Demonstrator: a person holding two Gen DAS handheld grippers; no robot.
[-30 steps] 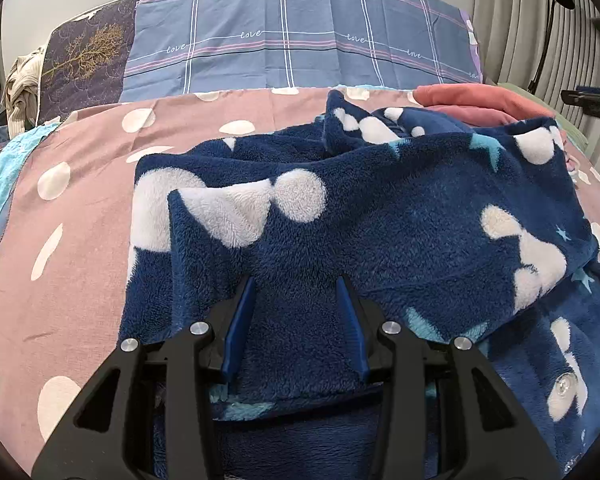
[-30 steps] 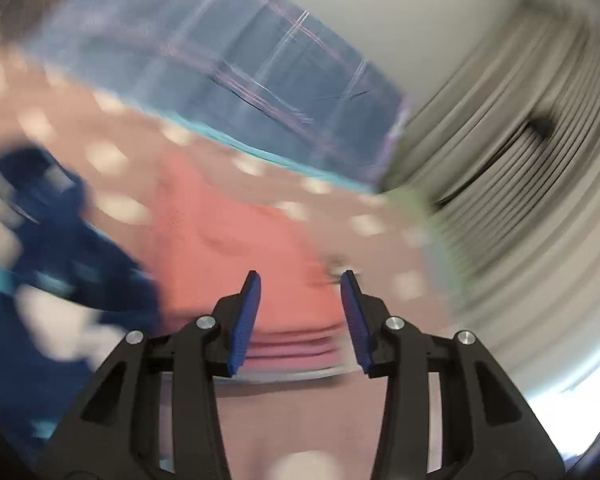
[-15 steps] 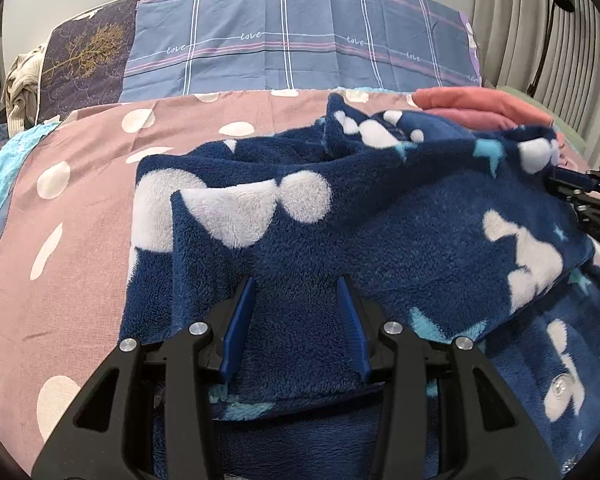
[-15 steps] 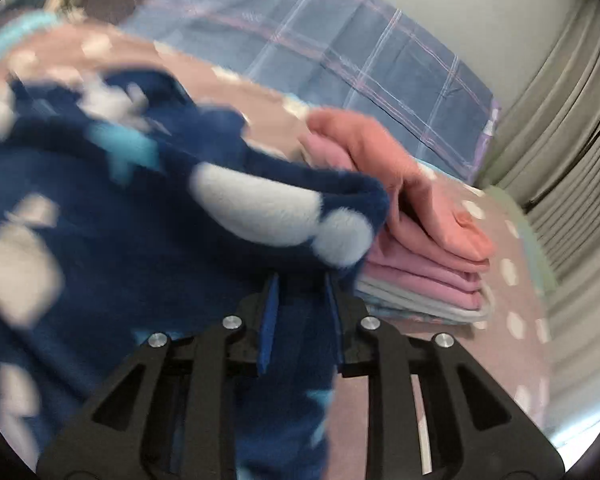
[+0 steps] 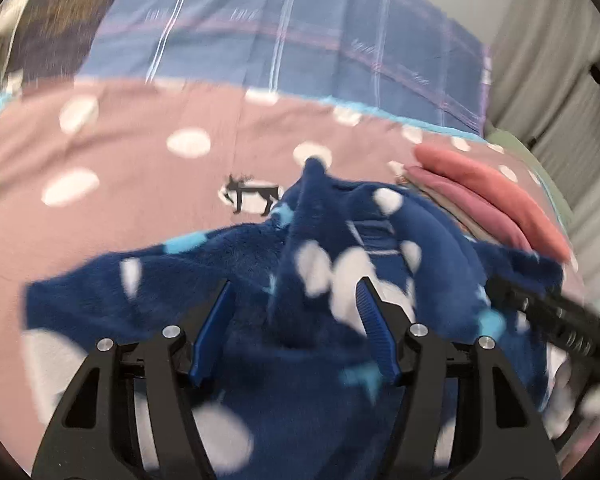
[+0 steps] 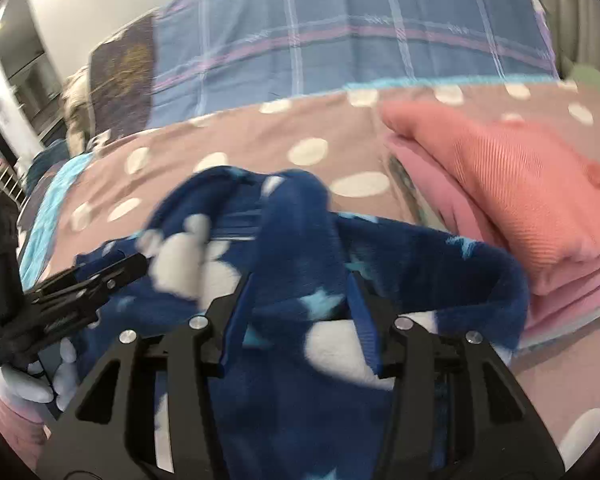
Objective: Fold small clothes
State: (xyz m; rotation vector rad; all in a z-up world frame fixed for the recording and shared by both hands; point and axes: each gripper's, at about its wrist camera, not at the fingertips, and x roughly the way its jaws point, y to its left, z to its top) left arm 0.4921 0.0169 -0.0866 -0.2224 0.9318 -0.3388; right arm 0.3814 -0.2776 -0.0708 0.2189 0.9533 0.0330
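A dark blue fleece garment (image 5: 240, 264) with white patches and light blue stars lies bunched on the bed. My left gripper (image 5: 296, 320) is low over it. Its jaws are opening, and a raised fold of fleece stands between the pads without being pinched. In the right wrist view the same garment (image 6: 440, 256) fills the middle. My right gripper (image 6: 296, 304) is opening too, astride a thick fold that fills most of the gap. Each gripper shows in the other's view: the right gripper (image 5: 540, 312) at the right edge, the left gripper (image 6: 80, 284) at the left.
A stack of folded pink and coral clothes (image 6: 520, 184) sits just right of the garment, seen too as the stack (image 5: 488, 192). The bedspread (image 5: 140, 184) is dusty pink with white dots. A blue plaid pillow (image 5: 300, 32) lies behind; curtains (image 5: 548, 80) hang at the right.
The left gripper swung across the garment, which is now more bunched. The right gripper came down, pinched the fleece edge, then widened. The left jaws stand wider than before.
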